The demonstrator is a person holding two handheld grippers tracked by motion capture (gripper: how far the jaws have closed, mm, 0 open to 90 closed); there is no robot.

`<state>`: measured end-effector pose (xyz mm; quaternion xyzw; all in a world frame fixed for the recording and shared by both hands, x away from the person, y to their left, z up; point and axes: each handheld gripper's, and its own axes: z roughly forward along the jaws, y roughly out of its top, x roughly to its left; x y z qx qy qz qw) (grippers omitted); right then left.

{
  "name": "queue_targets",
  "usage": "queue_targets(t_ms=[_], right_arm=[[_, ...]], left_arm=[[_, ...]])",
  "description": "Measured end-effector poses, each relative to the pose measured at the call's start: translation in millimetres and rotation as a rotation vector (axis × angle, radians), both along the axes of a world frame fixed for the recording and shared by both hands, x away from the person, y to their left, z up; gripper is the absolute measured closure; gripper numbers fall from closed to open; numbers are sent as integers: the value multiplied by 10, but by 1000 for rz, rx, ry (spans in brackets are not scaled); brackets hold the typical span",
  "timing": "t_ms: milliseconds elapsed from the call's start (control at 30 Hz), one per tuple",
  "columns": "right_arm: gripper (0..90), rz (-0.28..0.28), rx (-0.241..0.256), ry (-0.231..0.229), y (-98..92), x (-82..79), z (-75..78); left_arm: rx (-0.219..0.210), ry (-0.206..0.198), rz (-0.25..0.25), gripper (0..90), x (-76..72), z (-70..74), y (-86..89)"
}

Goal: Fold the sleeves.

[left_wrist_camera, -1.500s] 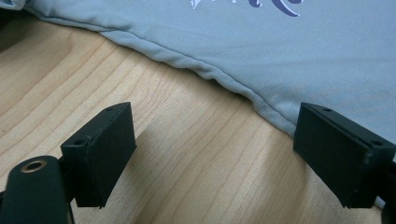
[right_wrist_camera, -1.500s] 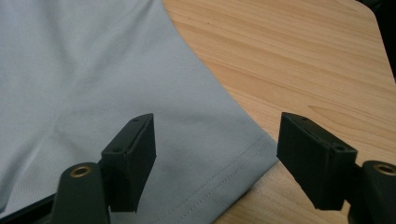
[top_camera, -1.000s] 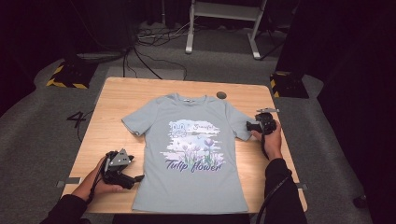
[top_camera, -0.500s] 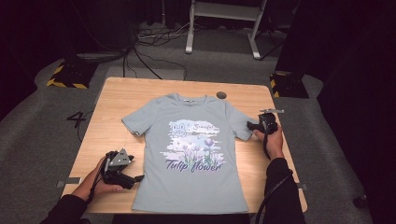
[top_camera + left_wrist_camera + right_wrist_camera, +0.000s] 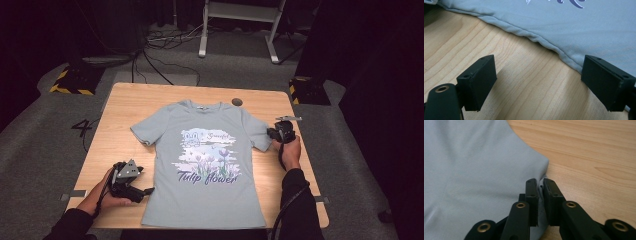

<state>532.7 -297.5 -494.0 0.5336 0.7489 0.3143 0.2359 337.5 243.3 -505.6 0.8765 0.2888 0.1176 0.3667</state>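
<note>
Pinching the pale blue cotton T-shirt's [image 5: 210, 165] sleeve edge, the right gripper [image 5: 541, 182] should lift gently, while the left gripper [image 5: 537, 80], jaws wide apart and empty, closes on the side hem.

Bright tabletop, dark surroundings, soft close-ups

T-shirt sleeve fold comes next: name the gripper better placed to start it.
Right. The right gripper is already shut on the T-shirt at the sleeve edge; the left gripper is open over bare table beside the side hem.
</note>
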Motion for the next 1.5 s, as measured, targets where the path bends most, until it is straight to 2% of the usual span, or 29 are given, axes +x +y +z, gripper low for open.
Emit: queue_targets(t_ms=[467, 833, 1300, 1500], right_arm=[[838, 9, 1, -44, 45, -25, 84], [840, 30, -8, -48, 76, -28, 133], [844, 95, 19, -87, 200, -81, 235], [845, 121, 4, -84, 274, -88, 254]], left_arm=[[0, 0, 0, 128, 0, 0, 0], [0, 0, 0, 128, 0, 0, 0], [-1, 0, 0, 128, 0, 0, 0], [0, 0, 0, 128, 0, 0, 0]])
